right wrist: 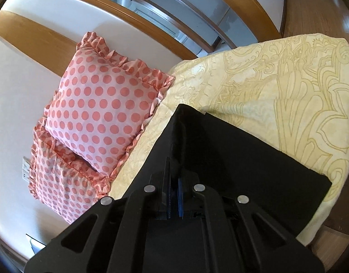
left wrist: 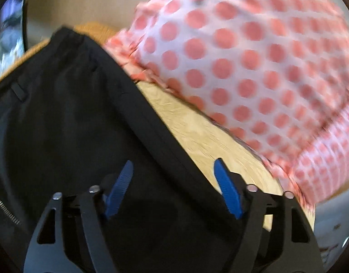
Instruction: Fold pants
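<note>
Black pants (right wrist: 231, 150) lie on the yellow bed (right wrist: 288, 86) beside the dotted pillows (right wrist: 99, 111). Right gripper (right wrist: 173, 195) is clenched on a pants fold, cloth running away ahead. Left gripper (left wrist: 174, 188) is released, fingers (left wrist: 226, 188) straddling the pants' right edge.

Bedroom, bed (right wrist: 288, 95), polka-dot pillows (right wrist: 101, 113)

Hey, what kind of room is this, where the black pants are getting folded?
Most likely a bedroom: the black pants lie on a bed with a yellow patterned bedspread, and two pink polka-dot ruffled pillows lean against the wall.
</note>
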The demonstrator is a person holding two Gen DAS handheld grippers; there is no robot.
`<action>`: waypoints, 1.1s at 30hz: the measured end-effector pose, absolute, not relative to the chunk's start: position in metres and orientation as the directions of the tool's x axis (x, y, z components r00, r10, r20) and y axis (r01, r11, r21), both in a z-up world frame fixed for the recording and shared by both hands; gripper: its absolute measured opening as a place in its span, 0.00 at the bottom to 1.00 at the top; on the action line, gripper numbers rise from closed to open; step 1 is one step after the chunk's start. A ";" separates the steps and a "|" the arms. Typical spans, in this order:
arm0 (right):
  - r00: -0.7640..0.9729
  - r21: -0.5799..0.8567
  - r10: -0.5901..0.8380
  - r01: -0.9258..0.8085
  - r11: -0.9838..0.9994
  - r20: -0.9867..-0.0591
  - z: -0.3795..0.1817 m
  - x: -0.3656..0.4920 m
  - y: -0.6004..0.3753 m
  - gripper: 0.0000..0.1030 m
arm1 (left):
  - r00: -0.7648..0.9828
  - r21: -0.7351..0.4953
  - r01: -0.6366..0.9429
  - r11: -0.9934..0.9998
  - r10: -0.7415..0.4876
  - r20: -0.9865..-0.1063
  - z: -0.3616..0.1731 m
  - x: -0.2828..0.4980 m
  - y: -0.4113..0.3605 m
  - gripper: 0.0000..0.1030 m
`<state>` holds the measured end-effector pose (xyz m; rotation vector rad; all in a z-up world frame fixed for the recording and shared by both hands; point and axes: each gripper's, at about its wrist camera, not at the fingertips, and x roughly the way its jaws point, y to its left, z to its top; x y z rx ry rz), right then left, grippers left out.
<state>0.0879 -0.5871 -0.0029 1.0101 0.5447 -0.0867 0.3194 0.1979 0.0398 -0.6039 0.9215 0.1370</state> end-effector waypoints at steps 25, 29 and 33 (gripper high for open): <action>0.854 0.780 0.129 0.387 0.493 -0.505 -0.019 0.056 -0.611 0.04 | 0.776 -0.484 -0.420 0.768 0.026 -0.631 0.008 -0.056 0.210 0.07; 0.858 0.784 0.133 0.378 0.492 -0.496 -0.018 0.049 -0.614 0.04 | 0.782 -0.472 -0.420 0.775 0.044 -0.622 0.006 -0.061 0.205 0.08; 0.876 0.795 0.098 0.376 0.476 -0.472 -0.012 0.038 -0.620 0.04 | 0.785 -0.482 -0.401 0.779 0.021 -0.619 0.005 -0.062 0.200 0.09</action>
